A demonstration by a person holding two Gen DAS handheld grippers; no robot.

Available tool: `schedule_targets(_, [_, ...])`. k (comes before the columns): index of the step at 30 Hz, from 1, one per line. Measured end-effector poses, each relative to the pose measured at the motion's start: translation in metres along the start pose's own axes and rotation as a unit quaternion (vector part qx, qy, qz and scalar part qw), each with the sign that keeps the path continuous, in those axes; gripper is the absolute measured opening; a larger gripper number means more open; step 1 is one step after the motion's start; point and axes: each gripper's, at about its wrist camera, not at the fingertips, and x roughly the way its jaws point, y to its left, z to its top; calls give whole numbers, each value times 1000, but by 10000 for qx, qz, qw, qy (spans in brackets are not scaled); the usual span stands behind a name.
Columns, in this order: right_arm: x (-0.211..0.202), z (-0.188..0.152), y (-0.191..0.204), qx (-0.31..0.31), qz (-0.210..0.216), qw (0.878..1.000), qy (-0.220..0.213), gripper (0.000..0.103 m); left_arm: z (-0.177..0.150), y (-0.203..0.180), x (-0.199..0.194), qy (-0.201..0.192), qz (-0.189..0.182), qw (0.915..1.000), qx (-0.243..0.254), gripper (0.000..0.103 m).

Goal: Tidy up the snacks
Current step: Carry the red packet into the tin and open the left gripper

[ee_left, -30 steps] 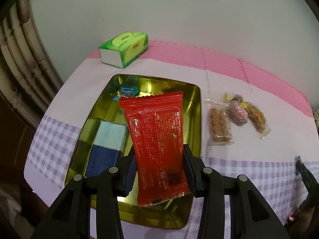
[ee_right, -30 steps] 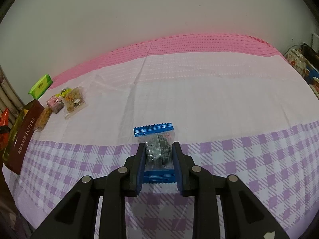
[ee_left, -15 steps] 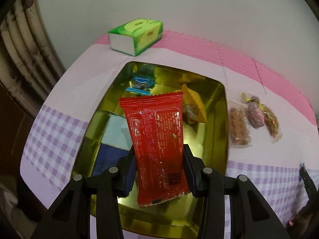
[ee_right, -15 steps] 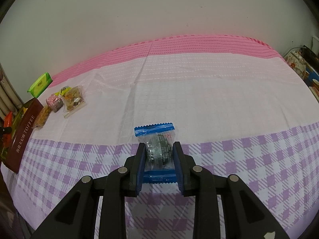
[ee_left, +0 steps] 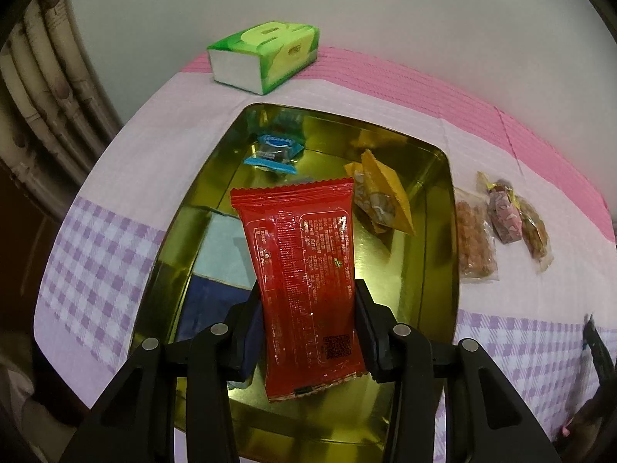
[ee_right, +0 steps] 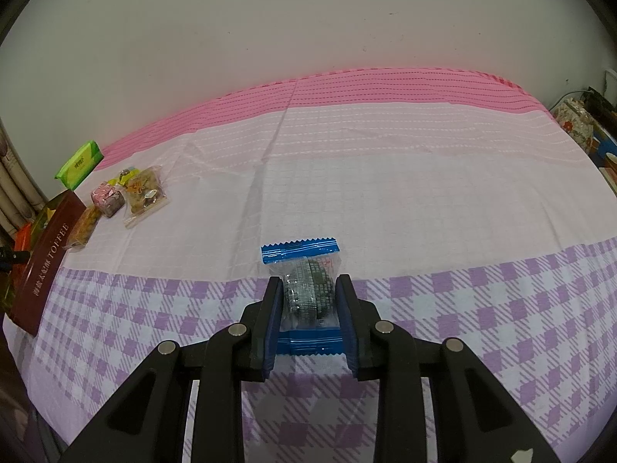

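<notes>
Left wrist view: the left tool (ee_left: 308, 308) grips a red snack packet (ee_left: 304, 270) by its lower half, one pad on each long edge, the packet upright over the near part of an open gold tin (ee_left: 439, 254). Inside the tin, a blue-wrapped snack (ee_left: 275, 152) lies at the far left, an orange packet (ee_left: 381, 198) at the far right, and a pale blue and a dark blue block (ee_left: 221, 270) along the left side. Just right of the tin, on the tabletop's pink-and-lilac cloth (ee_left: 115, 177), lie three small clear-wrapped snacks (ee_left: 501, 227) side by side. A green tissue pack (ee_left: 266, 54) stands beyond the tin's far edge.

Right wrist view: the right tool (ee_right: 308, 305) stands narrow around a blue-ended clear packet (ee_right: 304, 285) holding a dark round biscuit; both pads meet the packet's sides and the packet lies flat on the cloth. Far to the left appear the three wrapped snacks (ee_right: 127, 196), the tissue pack and the tin's brown side wall lettered TOFFEE (ee_right: 46, 262), well apart from the tool
</notes>
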Motion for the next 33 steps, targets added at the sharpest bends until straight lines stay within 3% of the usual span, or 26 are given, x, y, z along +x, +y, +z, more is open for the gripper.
schedule_targets(10, [0, 0, 0, 4, 2, 10000, 0, 29, -8, -24, 7, 67, 30, 9986, 533, 43])
schedule_targets(33, [1, 1, 0, -35, -40, 10000, 23, 28, -20, -44, -11, -306, 504, 9948, 835, 44])
